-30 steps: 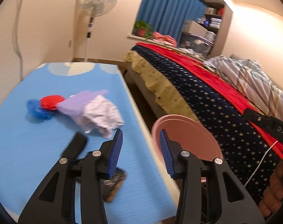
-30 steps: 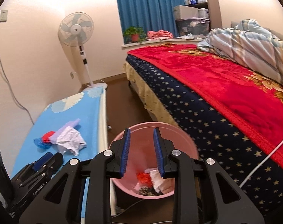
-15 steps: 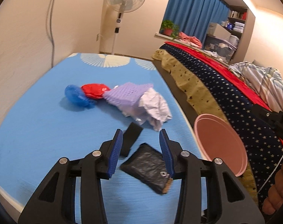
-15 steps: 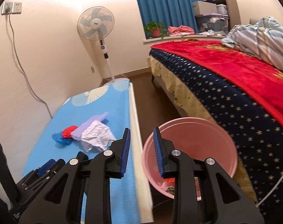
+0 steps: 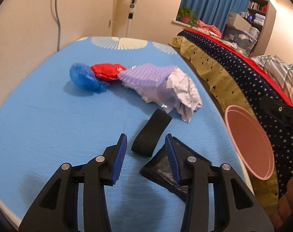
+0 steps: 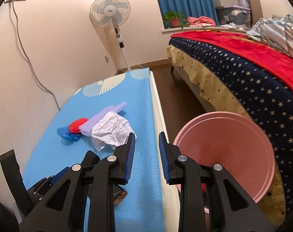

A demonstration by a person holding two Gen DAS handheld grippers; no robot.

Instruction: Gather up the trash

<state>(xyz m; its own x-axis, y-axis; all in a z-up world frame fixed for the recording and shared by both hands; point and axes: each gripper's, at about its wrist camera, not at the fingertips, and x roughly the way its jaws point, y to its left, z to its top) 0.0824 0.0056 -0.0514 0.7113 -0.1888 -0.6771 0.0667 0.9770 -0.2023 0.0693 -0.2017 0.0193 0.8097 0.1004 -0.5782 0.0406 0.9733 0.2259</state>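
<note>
Strewn across a blue mat: a blue wad, a red wad, purple foam and crumpled paper, touching in a row at mid-mat. Nearer the camera, a black band standing on edge, with a black bag beside it, partly hidden behind a finger. Left gripper poised above both, jaws apart, gripping nothing. Right gripper over the mat's edge, jaws narrower and likewise empty. Just off the mat, a pink bin, its contents largely hidden by its wall and the gripper. Beyond it, a bed cut off at right; a fan by the wall. In the left view, part of a hand cut off at the right edge.
</note>
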